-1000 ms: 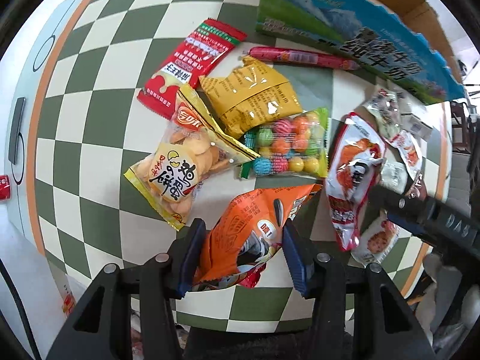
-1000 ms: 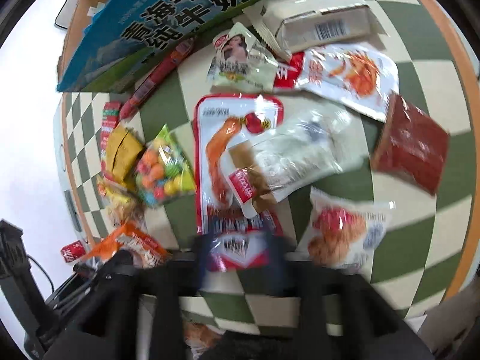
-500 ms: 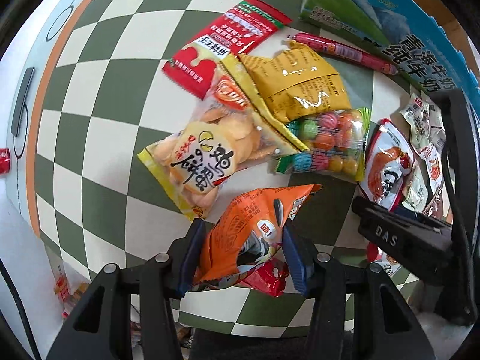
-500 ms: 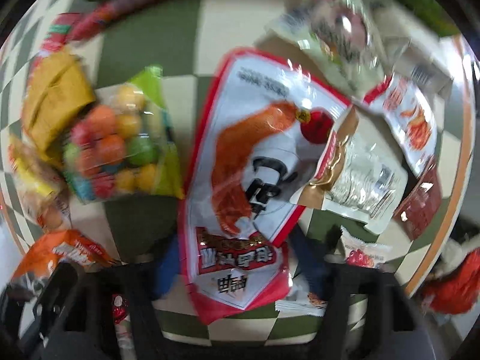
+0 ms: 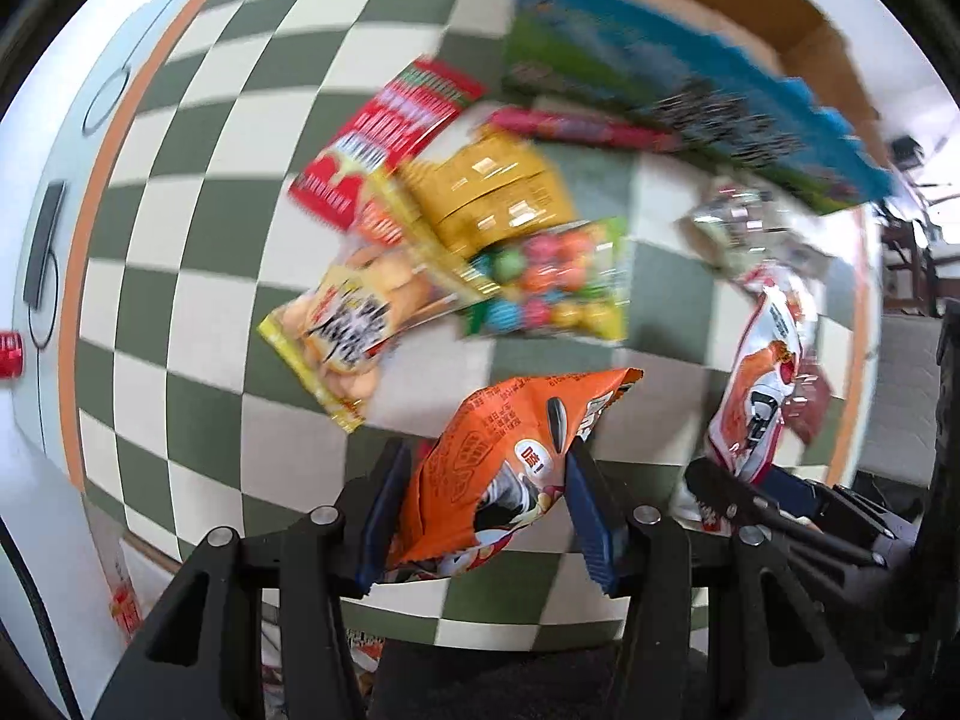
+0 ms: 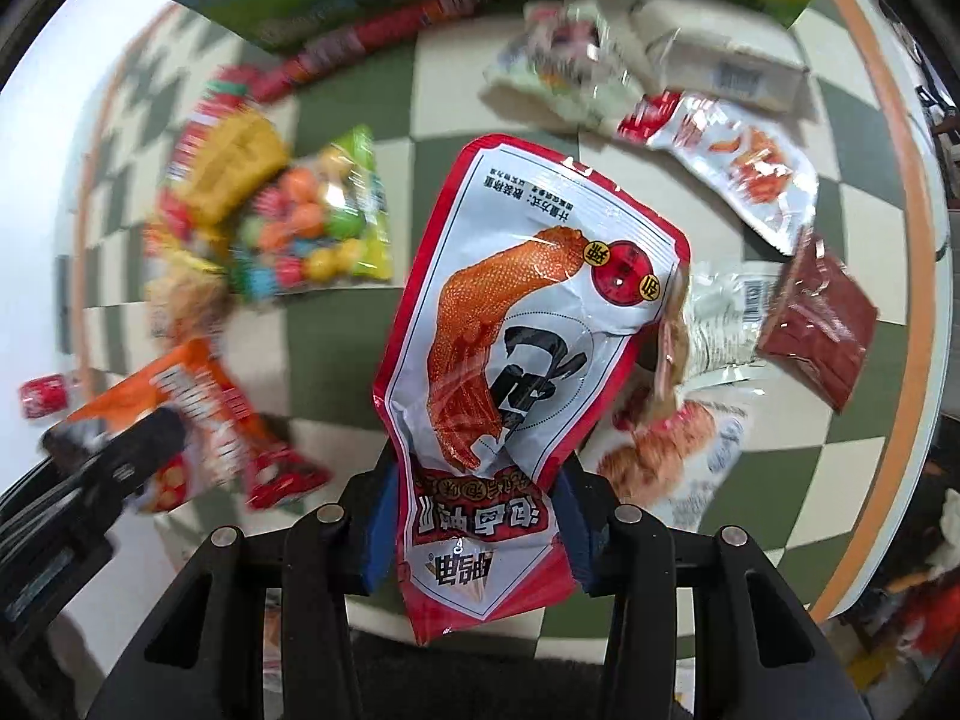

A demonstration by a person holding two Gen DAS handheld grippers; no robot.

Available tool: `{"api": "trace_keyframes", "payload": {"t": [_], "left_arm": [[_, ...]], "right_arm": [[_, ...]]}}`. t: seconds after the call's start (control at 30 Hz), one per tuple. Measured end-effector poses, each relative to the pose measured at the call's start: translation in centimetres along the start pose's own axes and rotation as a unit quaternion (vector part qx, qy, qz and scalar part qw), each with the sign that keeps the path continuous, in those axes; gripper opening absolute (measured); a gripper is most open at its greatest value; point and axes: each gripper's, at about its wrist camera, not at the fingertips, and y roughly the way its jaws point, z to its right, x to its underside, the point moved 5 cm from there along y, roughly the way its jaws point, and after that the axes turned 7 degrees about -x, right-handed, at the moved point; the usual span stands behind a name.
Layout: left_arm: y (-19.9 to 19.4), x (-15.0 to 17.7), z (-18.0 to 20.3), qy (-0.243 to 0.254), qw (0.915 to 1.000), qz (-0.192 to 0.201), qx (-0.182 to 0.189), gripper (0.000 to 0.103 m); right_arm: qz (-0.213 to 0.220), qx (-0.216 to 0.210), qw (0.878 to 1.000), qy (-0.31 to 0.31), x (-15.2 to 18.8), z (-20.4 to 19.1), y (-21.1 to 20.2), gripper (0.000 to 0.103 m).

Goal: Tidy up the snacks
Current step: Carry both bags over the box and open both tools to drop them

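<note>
Two grippers each carry a snack packet above the checked tablecloth (image 5: 180, 312); the left gripper (image 5: 486, 510) pinches an orange packet (image 5: 510, 456) between its blue pads, the packet hanging clear of the cloth; the right gripper (image 6: 474, 516) has a red-and-white packet (image 6: 528, 330) between its pads, the jaws closing on its lower end, and that packet stands up off the table too; the rest of the snacks lie on the cloth, among them a bag of coloured candy balls (image 6: 312, 228), a yellow packet (image 5: 492, 192), a biscuit bag (image 5: 348, 318), a red packet (image 5: 384, 138) and a long red sausage stick (image 5: 576, 126); behind them stands a blue-and-green carton (image 5: 660, 90), blurred.
</note>
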Motion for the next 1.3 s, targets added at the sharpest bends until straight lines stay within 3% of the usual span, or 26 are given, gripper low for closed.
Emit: {"api": "trace_keyframes", "payload": {"t": [0.13,0.27,0.47,0.6,0.83,1.0,1.17,1.2,1.23,1.3], "left_arm": [[-4.1,-2.2,2.2,0.02,0.9992,0.03,0.019,0.048],[-7.8,-5.2,5.2,0.043,0.9966,0.06,0.038,0.048],[-12.7,-11.7,8.6,0.073,0.9914,0.102,0.04,0.048],[-14.0,-17.9,11.0,0.086,0.9888,0.117,0.034,0.048],[-10.1,-28.3,15.0,0.094,0.9917,0.078,0.039,0.049],[-6.5,-32.4,17.5,0.104,0.9928,0.041,0.042,0.049],[-4.6,-34.6,18.7,0.116,0.9921,0.042,0.017,0.05],[-4.3,-34.9,19.0,0.124,0.9912,0.044,0.014,0.056],[-4.2,-35.0,19.0,0.13,0.9905,0.043,0.01,0.07],[-4.0,-35.3,19.0,0.133,0.99,0.045,0.006,0.083]], "right_arm": [[0.042,-0.034,0.998,-0.013,1.4,0.2,-5.9,0.048],[0.074,-0.063,0.995,-0.013,0.2,-1.3,-10.3,0.048],[0.13,-0.085,0.988,-0.02,-5.6,-2.3,-16.2,0.048],[0.165,-0.072,0.983,-0.032,-11.4,-2.7,-19.3,0.048],[0.161,-0.043,0.985,-0.039,-24.0,-1.8,-18.4,0.049],[0.128,-0.032,0.99,-0.039,-30.7,-0.2,-15.0,0.049],[0.105,-0.028,0.994,-0.028,-35.3,1.1,-12.1,0.053],[0.095,-0.027,0.995,-0.028,-35.8,1.3,-11.4,0.057],[0.088,-0.025,0.995,-0.026,-36.5,1.5,-10.8,0.06],[0.081,-0.016,0.996,-0.024,-37.1,1.8,-9.8,0.08]]}}
